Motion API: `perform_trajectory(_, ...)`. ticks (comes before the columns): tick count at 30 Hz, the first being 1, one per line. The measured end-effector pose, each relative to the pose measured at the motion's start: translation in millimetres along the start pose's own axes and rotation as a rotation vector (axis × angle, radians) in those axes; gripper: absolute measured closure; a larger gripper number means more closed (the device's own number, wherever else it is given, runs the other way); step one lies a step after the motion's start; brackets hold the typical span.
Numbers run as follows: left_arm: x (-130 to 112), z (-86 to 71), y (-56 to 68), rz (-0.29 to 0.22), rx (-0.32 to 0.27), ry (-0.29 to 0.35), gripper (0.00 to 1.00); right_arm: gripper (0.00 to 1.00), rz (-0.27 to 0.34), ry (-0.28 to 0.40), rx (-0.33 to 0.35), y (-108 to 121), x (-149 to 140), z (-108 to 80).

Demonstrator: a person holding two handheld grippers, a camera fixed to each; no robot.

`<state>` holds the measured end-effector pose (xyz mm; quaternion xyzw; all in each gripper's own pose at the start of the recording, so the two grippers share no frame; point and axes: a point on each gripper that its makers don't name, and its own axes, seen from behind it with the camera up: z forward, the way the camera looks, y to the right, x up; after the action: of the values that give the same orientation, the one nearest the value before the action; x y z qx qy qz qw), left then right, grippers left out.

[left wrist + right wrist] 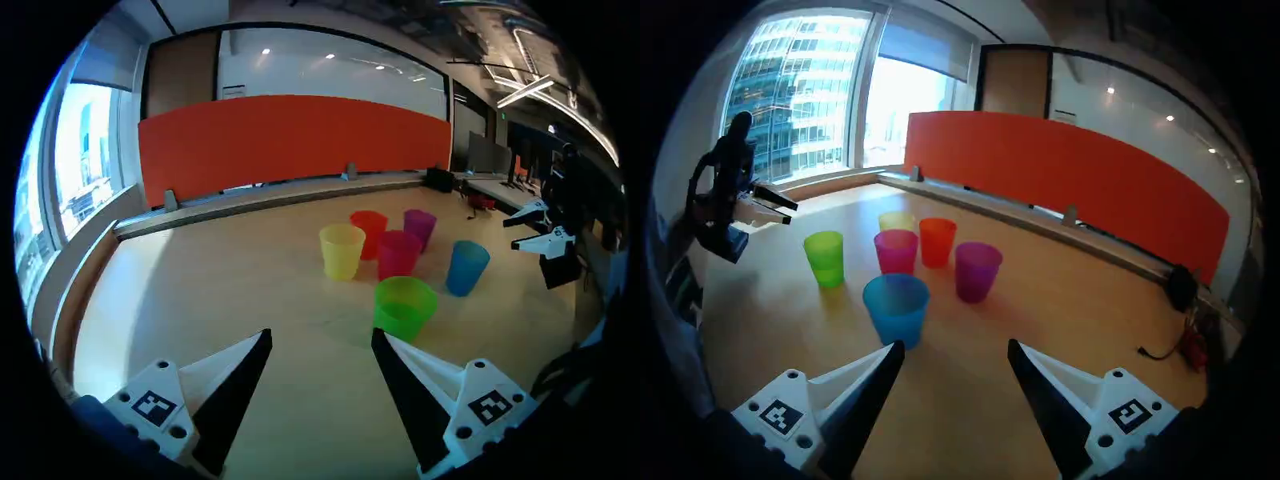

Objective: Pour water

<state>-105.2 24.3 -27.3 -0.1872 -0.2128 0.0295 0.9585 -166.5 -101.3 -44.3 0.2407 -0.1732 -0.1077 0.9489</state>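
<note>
Several plastic cups stand grouped on the wooden table. In the left gripper view the green cup [405, 306] is nearest, just beyond my right fingertip, with yellow [342, 250], red [369, 233], pink [398, 254], purple [419, 228] and blue [467, 267] cups behind it. My left gripper [322, 340] is open and holds nothing. In the right gripper view the blue cup [896, 309] stands just ahead of my open, bare right gripper [954, 350]; green [825, 258], pink [896, 250], red [937, 241] and purple [977, 271] cups stand beyond. The other gripper [760, 206] hovers at far left.
A long orange divider panel [296, 140] runs along the table's far edge. In the left gripper view the other gripper [540, 232] shows at the right. A black cable and a small red item [1188, 346] lie at the table's right end. Large windows [800, 96] stand behind.
</note>
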Motion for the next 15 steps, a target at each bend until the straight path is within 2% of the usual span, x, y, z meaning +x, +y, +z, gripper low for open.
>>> perform_trajectory(3,5,-2.9,-6.0,-0.025,0.028,0.03,0.08,0.0,0.008,0.015,-0.035,4,3,-3.1)
perform_trajectory(9,12,-5.3,-8.2,-0.069,0.055,0.079,0.08,0.0,0.025,0.046,-0.108,10,7,-6.8)
perform_trajectory(15,24,-9.4,-13.8,-0.098,0.103,0.142,0.08,0.0,0.079,0.101,-0.177,18,17,-9.9)
